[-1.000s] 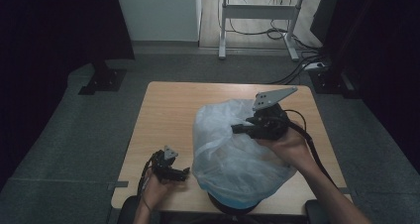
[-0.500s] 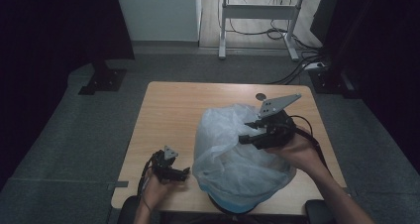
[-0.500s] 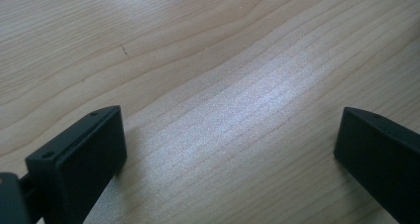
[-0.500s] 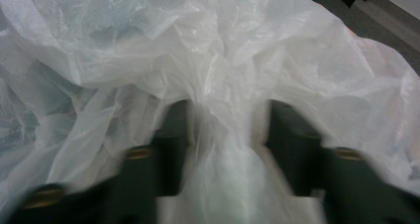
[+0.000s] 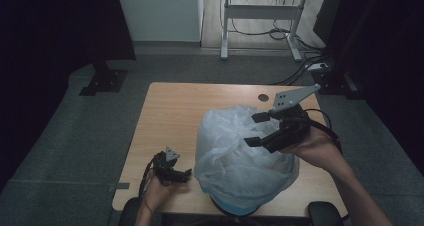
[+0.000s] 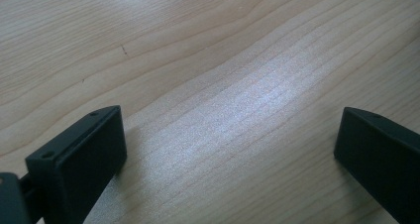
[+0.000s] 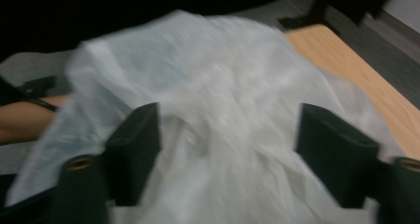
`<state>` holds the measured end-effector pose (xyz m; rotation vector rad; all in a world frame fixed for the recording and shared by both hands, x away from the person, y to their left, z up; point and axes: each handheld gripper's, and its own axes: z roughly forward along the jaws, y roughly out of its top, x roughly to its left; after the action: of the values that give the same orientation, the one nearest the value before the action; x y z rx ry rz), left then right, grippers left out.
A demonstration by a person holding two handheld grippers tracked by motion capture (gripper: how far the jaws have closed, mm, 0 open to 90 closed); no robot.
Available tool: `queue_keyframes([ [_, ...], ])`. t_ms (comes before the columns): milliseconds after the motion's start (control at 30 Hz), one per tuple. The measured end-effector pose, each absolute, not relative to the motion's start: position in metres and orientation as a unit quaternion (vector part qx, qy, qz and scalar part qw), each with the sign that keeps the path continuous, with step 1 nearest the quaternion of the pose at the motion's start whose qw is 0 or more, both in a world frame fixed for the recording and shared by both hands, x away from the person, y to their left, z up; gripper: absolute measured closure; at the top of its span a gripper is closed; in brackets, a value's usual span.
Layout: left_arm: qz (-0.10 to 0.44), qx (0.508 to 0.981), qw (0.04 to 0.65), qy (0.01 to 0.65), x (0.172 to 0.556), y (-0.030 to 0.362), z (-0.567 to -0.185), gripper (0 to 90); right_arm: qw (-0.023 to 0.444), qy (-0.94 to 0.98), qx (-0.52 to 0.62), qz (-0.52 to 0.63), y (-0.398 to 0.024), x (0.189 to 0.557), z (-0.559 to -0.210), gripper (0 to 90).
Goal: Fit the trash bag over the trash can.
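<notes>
A crumpled translucent white plastic bag (image 5: 235, 151) lies draped over a blue bin (image 5: 235, 207) at the table's near edge. My right gripper (image 5: 256, 130) hovers over the bag's right side, jaws spread wide and nothing between them. The right gripper view, blurred, has the bag (image 7: 218, 115) spread under its open jaws (image 7: 225, 149). My left gripper (image 5: 182, 176) rests low on the wooden table (image 5: 170, 116) to the left of the bag, apart from it. Its view has bare wood (image 6: 223, 85) between wide-open jaws (image 6: 230, 144).
A small dark round hole (image 5: 263, 97) marks the tabletop behind the bag. The far and left parts of the table are bare wood. Beyond it are grey floor, a white desk frame (image 5: 260, 16) with cables, and black stands at both sides.
My right gripper has drifted to the right and a little nearer over the bag, jaws still open. The bag has shifted slightly. The left gripper has stayed put.
</notes>
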<state>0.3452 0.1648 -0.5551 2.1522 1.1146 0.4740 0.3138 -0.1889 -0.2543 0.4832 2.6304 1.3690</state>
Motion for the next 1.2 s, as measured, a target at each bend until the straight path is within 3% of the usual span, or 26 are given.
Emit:
queue_keyframes([
  [133, 0.181, 0.823, 0.330, 0.426, 0.345, 0.165, -0.555, 0.0, 0.095, 0.873, 0.150, 0.454, -0.163, 0.317, -0.248, 27.6],
  [300, 0.180, 0.823, 0.330, 0.426, 0.345, 0.165, -0.555, 0.0, 0.068, 0.880, 0.138, 0.450, -0.135, 0.324, -0.255, 64.0],
  [367, 0.180, 0.823, 0.330, 0.426, 0.345, 0.165, -0.555, 0.0, 0.062, 0.891, 0.144, 0.427, -0.126, 0.328, -0.265, 67.2],
  [600, 0.180, 0.823, 0.330, 0.426, 0.345, 0.165, -0.555, 0.0, 0.056, 0.920, 0.152, 0.357, -0.109, 0.340, -0.300, 67.8],
  [967, 0.181, 0.823, 0.330, 0.426, 0.345, 0.165, -0.555, 0.0, 0.029, 0.954, 0.177, 0.239, -0.100, 0.358, -0.341, 60.6],
  [1067, 0.182, 0.823, 0.330, 0.426, 0.345, 0.165, -0.555, 0.0, 0.006, 0.959, 0.166, 0.229, -0.098, 0.353, -0.346, 58.5],
  [1200, 0.181, 0.823, 0.330, 0.426, 0.345, 0.165, -0.555, 0.0, 0.002, 0.943, 0.155, 0.294, -0.106, 0.345, -0.327, 54.1],
])
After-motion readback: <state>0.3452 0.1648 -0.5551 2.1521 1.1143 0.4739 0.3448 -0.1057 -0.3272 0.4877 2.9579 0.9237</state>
